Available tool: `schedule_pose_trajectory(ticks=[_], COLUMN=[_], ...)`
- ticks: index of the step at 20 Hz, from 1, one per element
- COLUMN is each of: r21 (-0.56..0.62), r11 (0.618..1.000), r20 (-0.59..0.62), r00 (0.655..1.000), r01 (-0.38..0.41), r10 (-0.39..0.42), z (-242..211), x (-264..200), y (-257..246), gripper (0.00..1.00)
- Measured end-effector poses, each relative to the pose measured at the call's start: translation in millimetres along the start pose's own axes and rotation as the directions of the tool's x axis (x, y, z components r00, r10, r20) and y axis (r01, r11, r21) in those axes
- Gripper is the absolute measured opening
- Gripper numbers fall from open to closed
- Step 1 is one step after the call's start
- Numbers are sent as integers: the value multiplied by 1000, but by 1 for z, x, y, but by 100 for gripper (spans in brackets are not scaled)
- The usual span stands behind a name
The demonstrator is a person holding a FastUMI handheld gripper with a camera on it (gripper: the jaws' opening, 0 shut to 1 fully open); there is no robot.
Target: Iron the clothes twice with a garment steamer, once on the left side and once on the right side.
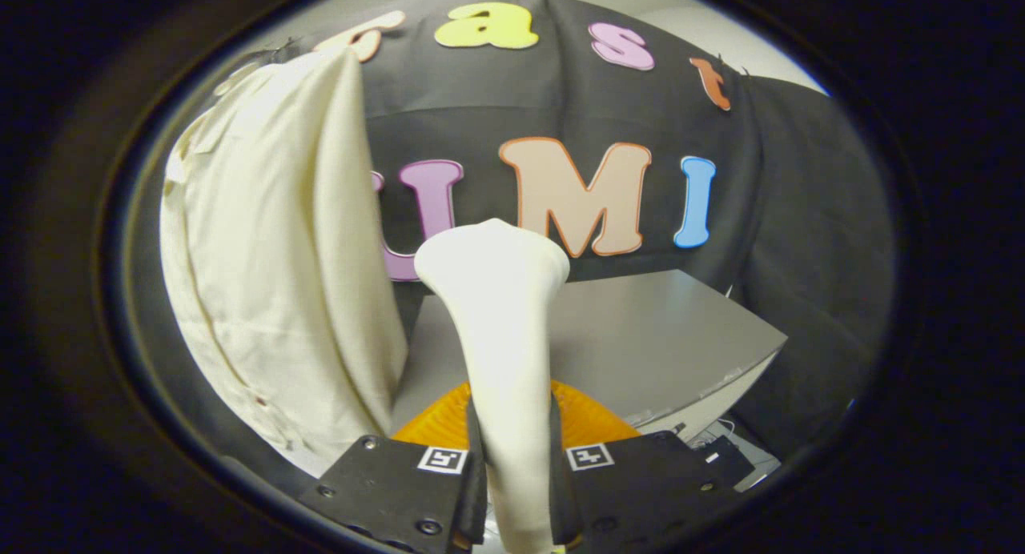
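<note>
So, looking along the gripper (516,466), both fingers are clamped on the handle of the garment steamer (503,330), a pale cream wand that rises straight up between them and flares out into a wider head at the top. The head sits just beside the cream garment (272,250) that hangs off to the left, near its right edge but, as far as I can tell, not pressed against the fabric. Below the fingers there's an orange rounded base (588,422), probably the steamer's stand or tank, and beyond it a grey table (665,338) against the dark cloth wall. As for progress, honestly hard to call: the steamer is picked up and held firmly, so the grab part is done, but nothing on the cloth tells me whether either pass has happened. My guess is both the left and right strokes are still to go, or at least one of them.
</note>
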State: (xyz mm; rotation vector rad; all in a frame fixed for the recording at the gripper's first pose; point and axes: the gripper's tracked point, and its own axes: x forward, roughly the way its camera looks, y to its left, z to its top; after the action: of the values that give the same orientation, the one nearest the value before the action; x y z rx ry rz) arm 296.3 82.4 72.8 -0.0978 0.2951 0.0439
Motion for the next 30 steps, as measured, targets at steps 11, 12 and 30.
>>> schedule_pose_trajectory(ticks=[11, 12, 30], r21=[3, 0, -59], r11=[992, 991, 948], r20=[193, 204, 222], r00=[973, 970, 922], r01=[-129, -136, -312], r10=[126, 133, 317], z=[19, 20, 31], x=[-171, -179, -149], y=[130, 139, 331], gripper=[30, 30, 30])
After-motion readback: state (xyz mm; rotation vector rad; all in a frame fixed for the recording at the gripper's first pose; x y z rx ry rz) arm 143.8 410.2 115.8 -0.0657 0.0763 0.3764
